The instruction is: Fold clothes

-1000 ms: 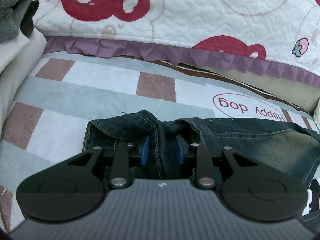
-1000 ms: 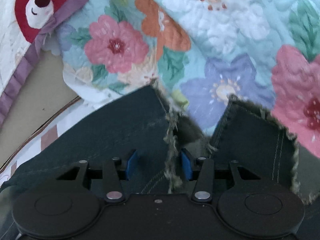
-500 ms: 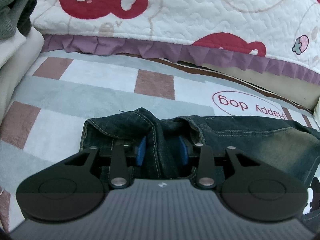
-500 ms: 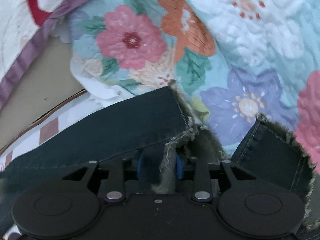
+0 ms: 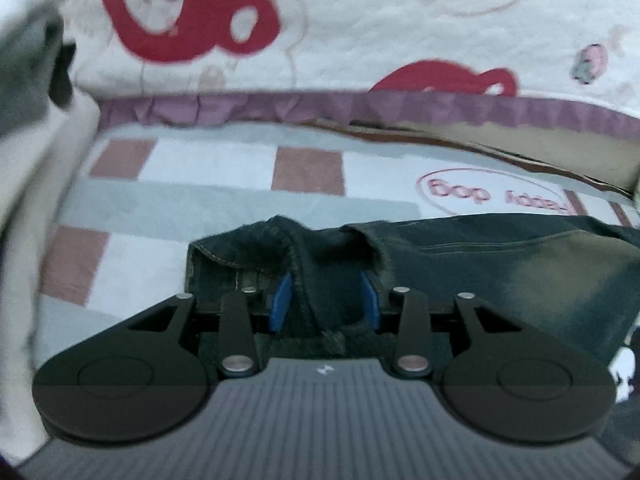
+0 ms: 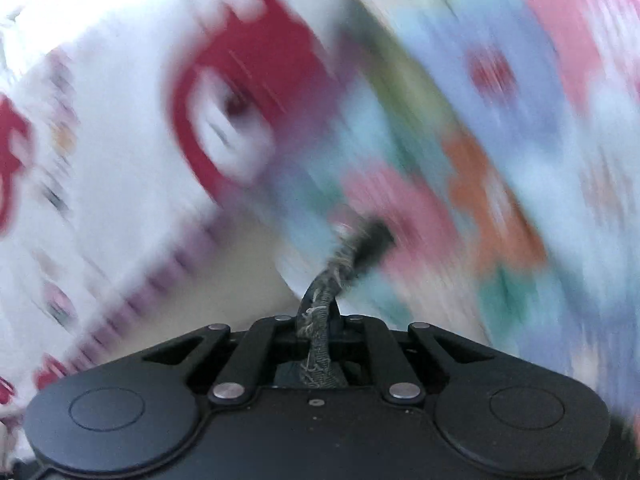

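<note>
Dark blue jeans [image 5: 500, 276] lie on the checked rug, waistband end toward my left gripper [image 5: 326, 300]. A bunched fold of the waistband fills the gap between its blue pads [image 5: 282, 300]. The jaws are opening, and the denim still touches both pads. In the heavily blurred right wrist view, my right gripper [image 6: 320, 320] is shut on the frayed hem [image 6: 324, 292] of a jeans leg. The hem sticks up and forward as a thin dark strip. The rest of that leg is hidden below the gripper body.
A white quilt with red bears and a purple ruffle [image 5: 360, 108] runs along the far side. The checked rug [image 5: 208, 184] carries a "Happy dog" oval [image 5: 496, 196]. Folded pale and grey clothes [image 5: 24, 92] are stacked at left. A floral quilt [image 6: 500, 160] fills the right wrist view.
My right gripper closed on the frayed hem and swung up fast, so the denim spread dropped out of its view. The left pads moved wider apart around the waistband fold and the gripper rose slightly.
</note>
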### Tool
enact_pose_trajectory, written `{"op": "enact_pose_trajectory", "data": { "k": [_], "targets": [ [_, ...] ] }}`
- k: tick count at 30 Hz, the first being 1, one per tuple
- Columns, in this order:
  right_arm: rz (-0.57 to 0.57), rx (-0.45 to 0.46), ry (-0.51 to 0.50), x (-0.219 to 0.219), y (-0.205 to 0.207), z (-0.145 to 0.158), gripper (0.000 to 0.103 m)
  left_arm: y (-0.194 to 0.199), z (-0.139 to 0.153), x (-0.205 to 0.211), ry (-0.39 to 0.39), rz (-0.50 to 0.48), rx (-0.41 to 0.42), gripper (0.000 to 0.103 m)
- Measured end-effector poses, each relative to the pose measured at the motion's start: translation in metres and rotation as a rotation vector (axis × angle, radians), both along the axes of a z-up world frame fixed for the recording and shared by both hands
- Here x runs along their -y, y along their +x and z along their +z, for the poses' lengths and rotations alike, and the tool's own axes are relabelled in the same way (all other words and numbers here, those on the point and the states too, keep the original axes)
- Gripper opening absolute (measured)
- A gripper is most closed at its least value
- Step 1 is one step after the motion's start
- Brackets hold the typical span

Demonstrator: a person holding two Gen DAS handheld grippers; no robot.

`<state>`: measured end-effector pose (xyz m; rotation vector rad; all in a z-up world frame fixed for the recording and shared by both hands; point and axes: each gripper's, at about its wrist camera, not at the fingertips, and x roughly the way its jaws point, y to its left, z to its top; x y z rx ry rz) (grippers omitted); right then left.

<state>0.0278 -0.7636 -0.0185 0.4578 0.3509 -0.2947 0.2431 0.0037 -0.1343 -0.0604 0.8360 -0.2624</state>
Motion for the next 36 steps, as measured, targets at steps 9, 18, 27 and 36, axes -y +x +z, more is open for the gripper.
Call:
{"op": "enact_pose_trajectory", "data": {
  "k": [9,18,27,36],
  "targets": [
    [0.037,0.03,-0.126,-0.005,0.028,0.099,0.004,-0.039,0.067,0.055,-0.072,-0.19,0.18,0.042],
    [-0.011,-0.198,-0.236,0.005,0.083,0.09,0.005,-0.003,0.051,0.18,-0.025,-0.459,0.209,0.048],
    [-0.19,-0.324,-0.308,0.071,0.157,0.051,0.013,0.028,-0.006,0.273,0.009,-0.599,0.058,0.048],
    [-0.074,-0.353,-0.188,0.066,0.11,-0.052,0.044,0.04,-0.032,0.325,0.015,-0.658,0.0,0.048]
  ]
}}
